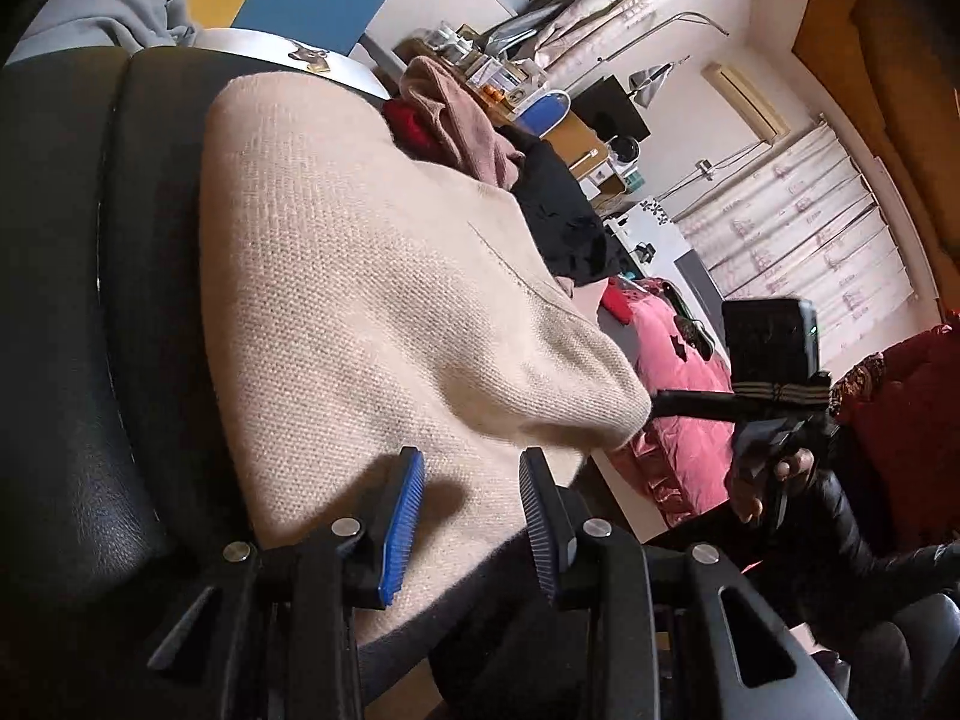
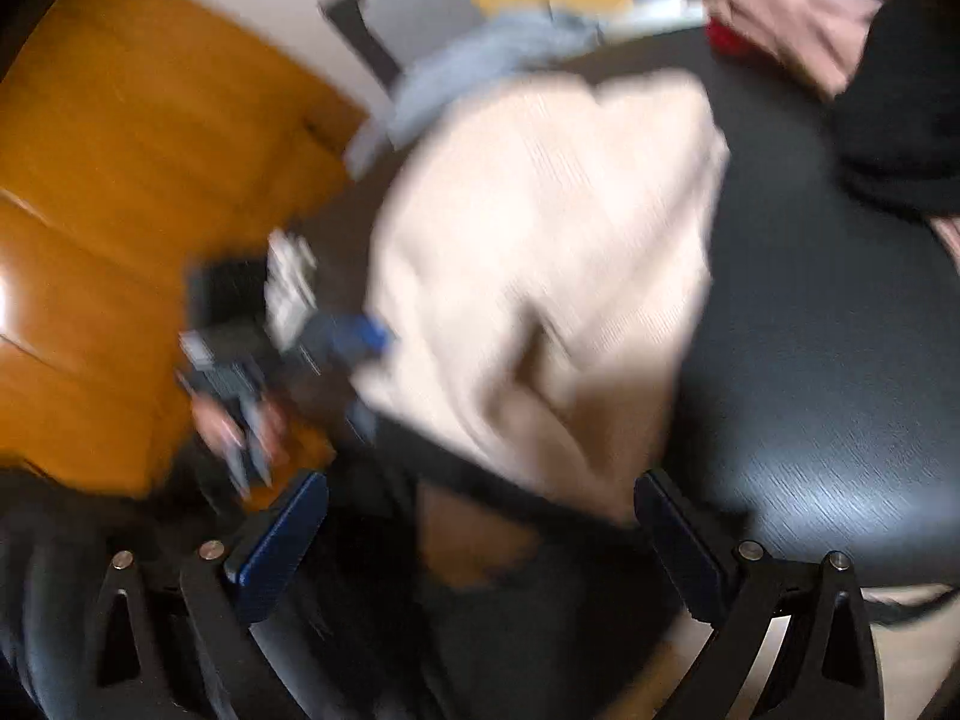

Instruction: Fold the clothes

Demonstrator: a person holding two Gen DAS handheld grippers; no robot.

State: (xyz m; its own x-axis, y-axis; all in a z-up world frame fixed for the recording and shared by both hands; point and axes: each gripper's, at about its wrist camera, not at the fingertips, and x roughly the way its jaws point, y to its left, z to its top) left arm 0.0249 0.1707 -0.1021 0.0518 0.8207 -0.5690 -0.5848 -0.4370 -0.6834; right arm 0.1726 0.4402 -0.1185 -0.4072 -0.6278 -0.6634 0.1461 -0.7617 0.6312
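A cream knit sweater [image 1: 372, 276] lies spread on the black table [image 1: 120, 360]. My left gripper [image 1: 471, 516] is open, its blue pads [image 1: 402, 528] standing just over the sweater's near edge. In the right wrist view, which is blurred by motion, the sweater [image 2: 540, 252] fills the middle. My right gripper [image 2: 480, 534] is wide open at its near edge with nothing clamped. The right gripper [image 1: 663, 405] also shows in the left wrist view, its tip at the sweater's folded corner, held by a hand [image 1: 780, 480]. The left gripper [image 2: 354, 336] shows at the sweater's left edge.
More clothes are piled at the table's far side: a pink garment [image 1: 462, 120], a red one [image 1: 408, 126], a black one [image 1: 558, 204] and a grey one [image 2: 474, 60]. A pink bedspread [image 1: 672, 384] lies beyond. An orange wooden floor [image 2: 120, 180] lies left of the table.
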